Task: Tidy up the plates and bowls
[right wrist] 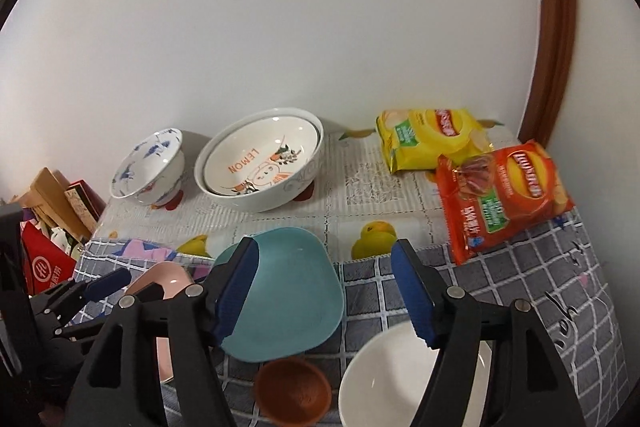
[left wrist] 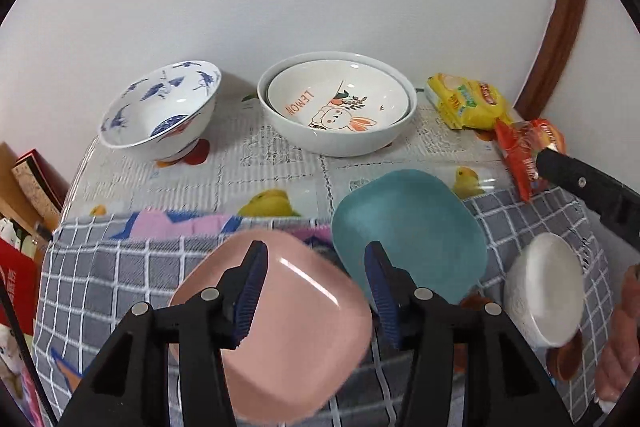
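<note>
My left gripper (left wrist: 316,291) is open above a pink square plate (left wrist: 280,331) that lies on the grey checked cloth (left wrist: 104,279). A teal square plate (left wrist: 412,231) lies just right of the pink one. My right gripper (right wrist: 324,287) is open and empty above the teal plate (right wrist: 288,299), with a white bowl (right wrist: 384,379) under its right finger and a small brown bowl (right wrist: 294,393) in front. The pink plate (right wrist: 164,277) and my left gripper (right wrist: 108,285) show at the left. At the back stand a blue-patterned bowl (left wrist: 160,107) and a "LEMON" rabbit bowl nested in a larger white bowl (left wrist: 336,103).
A yellow snack bag (right wrist: 432,139) and a red snack bag (right wrist: 500,195) lie at the back right. Boxes and red packaging (right wrist: 52,227) stand off the table's left edge. The white wall runs close behind the bowls. A brown door frame (right wrist: 556,27) is at the right.
</note>
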Available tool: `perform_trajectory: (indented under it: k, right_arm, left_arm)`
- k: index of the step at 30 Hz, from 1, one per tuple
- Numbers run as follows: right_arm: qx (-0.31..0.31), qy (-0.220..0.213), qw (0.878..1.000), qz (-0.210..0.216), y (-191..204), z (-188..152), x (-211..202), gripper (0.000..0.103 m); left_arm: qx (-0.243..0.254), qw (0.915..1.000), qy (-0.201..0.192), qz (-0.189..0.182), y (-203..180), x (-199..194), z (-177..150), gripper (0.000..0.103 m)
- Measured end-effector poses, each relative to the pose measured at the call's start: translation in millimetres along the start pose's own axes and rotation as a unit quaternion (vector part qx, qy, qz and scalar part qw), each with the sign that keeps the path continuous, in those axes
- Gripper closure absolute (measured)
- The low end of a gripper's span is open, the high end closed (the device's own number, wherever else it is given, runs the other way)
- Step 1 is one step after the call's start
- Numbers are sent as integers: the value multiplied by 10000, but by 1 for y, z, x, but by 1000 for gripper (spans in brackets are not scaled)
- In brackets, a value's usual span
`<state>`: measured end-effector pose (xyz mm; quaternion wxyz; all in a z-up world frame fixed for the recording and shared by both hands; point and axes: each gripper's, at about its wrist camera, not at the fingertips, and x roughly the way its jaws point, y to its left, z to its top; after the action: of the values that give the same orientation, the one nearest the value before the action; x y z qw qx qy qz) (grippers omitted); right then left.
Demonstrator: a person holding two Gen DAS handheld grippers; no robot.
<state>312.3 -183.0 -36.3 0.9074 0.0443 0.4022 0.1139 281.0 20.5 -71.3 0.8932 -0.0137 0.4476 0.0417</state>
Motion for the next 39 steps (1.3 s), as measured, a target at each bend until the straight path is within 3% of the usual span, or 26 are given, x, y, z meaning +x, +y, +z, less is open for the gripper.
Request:
perform_trajectory:
  k: [9,14,26,32,35,37,39]
  right_arm:
    - [176,751,9970,19,-6,-26,67,36]
    - [-144,887,9957,-209,4,-25,75,40]
    - [-315,1310,9896,-512,7,-25,102,68]
    - [-312,1527,9862,-561,7,-26,113,70]
    - [-342,1587,9844,-682,8,-27,118,79]
    - [-332,1617,9843,-623,8,-28,120,90]
    - [-317,1585,9845,-676,8,-28,120,94]
  left_arm:
    - [322,9987,380,-111,-15,56,17,55]
    - [265,9976,599,-233,-15,78,19,55]
    - [191,9970,664,-351,-19,96,23,55]
    - [185,9962,782,-343,-18,106,20,72]
    - [140,9959,816,-374,-17,110,19,81]
    - [126,9959,808,-378,-18,110,18,89]
    - [95,9965,746,-359,-17,108,18,90]
